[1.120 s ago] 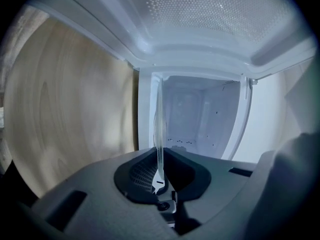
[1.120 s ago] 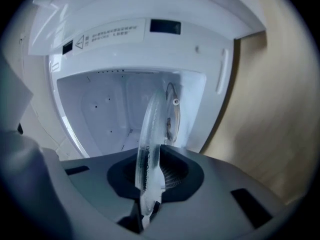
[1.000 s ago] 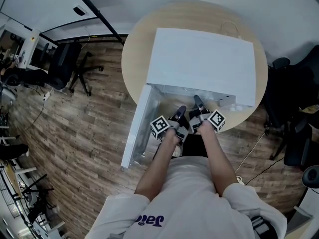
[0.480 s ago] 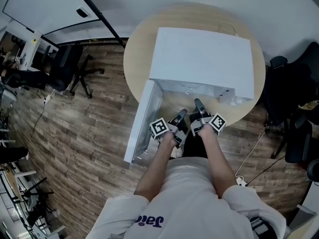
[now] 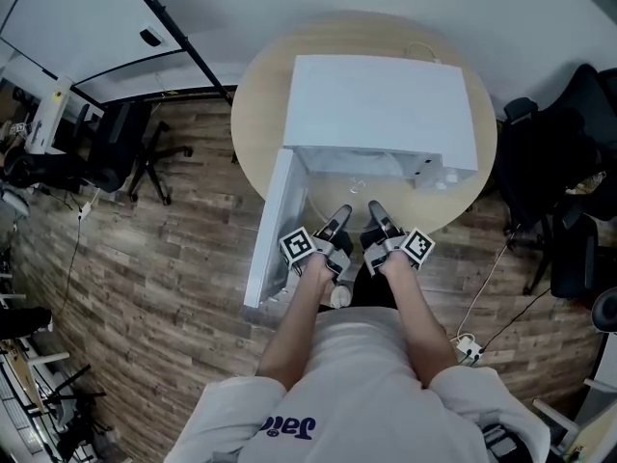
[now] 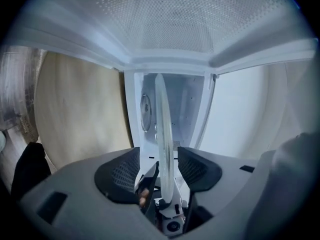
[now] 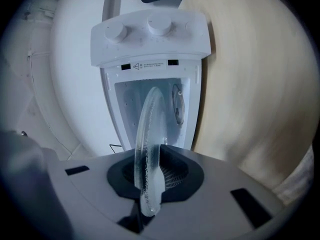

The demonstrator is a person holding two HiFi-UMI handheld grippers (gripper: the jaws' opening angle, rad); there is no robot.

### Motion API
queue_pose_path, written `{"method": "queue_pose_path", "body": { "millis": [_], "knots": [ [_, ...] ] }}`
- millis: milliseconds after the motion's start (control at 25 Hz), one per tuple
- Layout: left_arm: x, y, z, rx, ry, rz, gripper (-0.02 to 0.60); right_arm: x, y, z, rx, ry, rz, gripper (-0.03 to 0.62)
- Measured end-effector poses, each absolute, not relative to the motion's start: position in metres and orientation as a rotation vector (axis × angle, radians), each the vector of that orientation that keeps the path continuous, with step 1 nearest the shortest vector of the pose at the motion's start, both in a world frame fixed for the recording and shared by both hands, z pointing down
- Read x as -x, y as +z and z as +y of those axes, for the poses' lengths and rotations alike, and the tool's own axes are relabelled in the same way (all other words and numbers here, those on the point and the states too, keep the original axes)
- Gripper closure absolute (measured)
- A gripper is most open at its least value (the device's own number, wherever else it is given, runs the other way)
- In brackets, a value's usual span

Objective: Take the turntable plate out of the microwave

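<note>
- Left gripper (image 6: 163, 171): jaws have just been opening; now apart, plate rim between them, clear of both.
- Right gripper (image 7: 151, 178): jaws clenched on the near rim of the glass plate (image 7: 149, 131).
- Plate level, at the open mouth of the microwave (image 5: 381, 104); door (image 5: 274, 231) swung wide.
- Microwave on 1 round tabletop (image 5: 258, 104).

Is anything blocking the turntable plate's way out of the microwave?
Nothing visible does. The door stands wide open, and the turntable plate is clamped by its rim in the right gripper in front of the microwave. The left gripper has just been opening its jaws; the plate sits between them, pads clear.
</note>
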State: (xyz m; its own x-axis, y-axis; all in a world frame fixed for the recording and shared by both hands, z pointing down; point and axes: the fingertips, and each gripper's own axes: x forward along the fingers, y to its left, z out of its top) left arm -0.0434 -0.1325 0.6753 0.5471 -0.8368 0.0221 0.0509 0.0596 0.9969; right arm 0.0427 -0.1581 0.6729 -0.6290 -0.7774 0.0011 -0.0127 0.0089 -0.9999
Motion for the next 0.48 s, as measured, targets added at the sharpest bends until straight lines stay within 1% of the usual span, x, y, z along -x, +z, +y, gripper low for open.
{"method": "queue_pose_path", "body": {
  "millis": [320, 480],
  "knots": [
    [0.036, 0.653, -0.12, -1.355, -0.797, -0.733, 0.359, -0.055, 0.651, -0.124, 0.846, -1.639, 1.709, 0.557],
    [0.03, 0.638, -0.114, -1.366, -0.819, -0.707, 0.425, -0.067, 0.637, -0.11, 0.848, -1.611, 1.701, 0.557]
  ]
}}
